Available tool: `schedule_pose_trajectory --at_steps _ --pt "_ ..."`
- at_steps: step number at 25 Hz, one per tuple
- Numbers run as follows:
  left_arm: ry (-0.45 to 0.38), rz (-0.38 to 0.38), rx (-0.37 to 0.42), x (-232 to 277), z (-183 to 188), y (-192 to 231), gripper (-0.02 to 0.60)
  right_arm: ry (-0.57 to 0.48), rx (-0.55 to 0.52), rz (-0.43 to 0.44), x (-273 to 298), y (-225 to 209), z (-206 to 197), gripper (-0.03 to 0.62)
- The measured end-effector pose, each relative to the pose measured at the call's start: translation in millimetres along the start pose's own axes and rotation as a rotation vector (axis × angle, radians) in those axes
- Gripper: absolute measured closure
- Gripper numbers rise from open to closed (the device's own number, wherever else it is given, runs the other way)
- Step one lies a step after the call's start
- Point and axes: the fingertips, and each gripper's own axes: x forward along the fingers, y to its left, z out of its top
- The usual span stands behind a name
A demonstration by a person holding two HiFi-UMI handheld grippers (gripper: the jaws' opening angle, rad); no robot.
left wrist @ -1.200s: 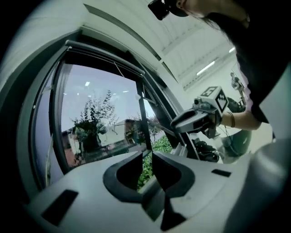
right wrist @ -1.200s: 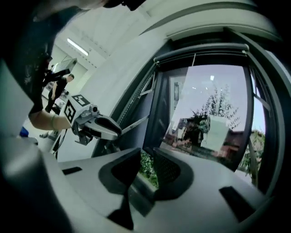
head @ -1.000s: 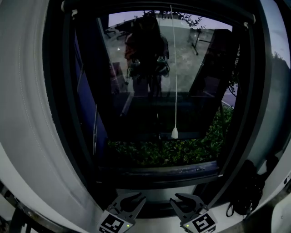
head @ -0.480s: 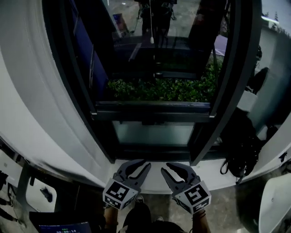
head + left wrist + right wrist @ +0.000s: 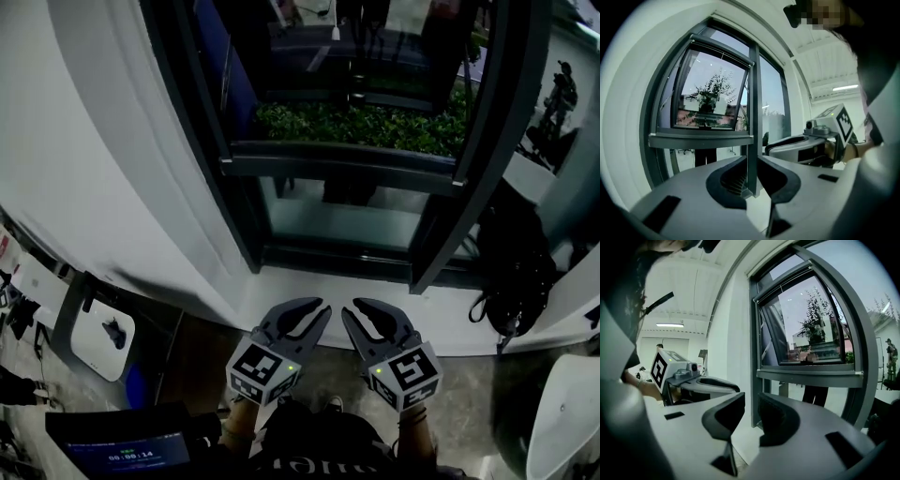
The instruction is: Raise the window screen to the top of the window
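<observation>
My left gripper (image 5: 314, 309) and right gripper (image 5: 361, 307) hang side by side, low and near, just in front of my body. Each has its jaws spread a little with nothing between them. In the left gripper view only the window's upright bar shows through the gap, well beyond the tips, and the right gripper view likewise has only the far frame behind its open jaws. The window (image 5: 347, 167) stands far from both, past the pale sill (image 5: 309, 281), and it runs up and out of the top of the head view. I cannot pick out the screen itself on the glass. The one part of it I can find is the small white knob of the pull cord (image 5: 335, 34), far off at the top edge of the head view, above the green hedge (image 5: 375, 122). That is the relation that counts: the knob lies straight ahead and well above the jaws, its cord running vertically, almost on the line between my two grippers. Neither side looks clearly nearer. I judge either could take it, but only after a long reach forward and up. A dark bag (image 5: 514, 281) sits off to the right by the frame, clear of that path.
</observation>
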Motion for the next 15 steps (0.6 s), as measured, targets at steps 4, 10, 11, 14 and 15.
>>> schedule_pose_trajectory --at_steps 4,10,11,14,15 --pt "0.016 -0.001 -0.028 -3 -15 -2 0.517 -0.002 0.011 -0.012 2 4 -7 0.504" --pt "-0.008 -0.021 -0.026 -70 -24 -18 0.526 -0.015 0.026 -0.041 -10 76 -10 0.505" --pt "-0.007 -0.025 -0.021 -83 -26 -19 0.526 -0.018 0.036 -0.048 -10 89 -12 0.505" --pt "-0.014 -0.036 0.003 -120 -32 -21 0.526 -0.023 0.081 -0.073 -11 125 -19 0.510" --pt "-0.016 -0.041 0.008 -133 -35 -22 0.526 -0.023 0.097 -0.082 -12 138 -23 0.511"
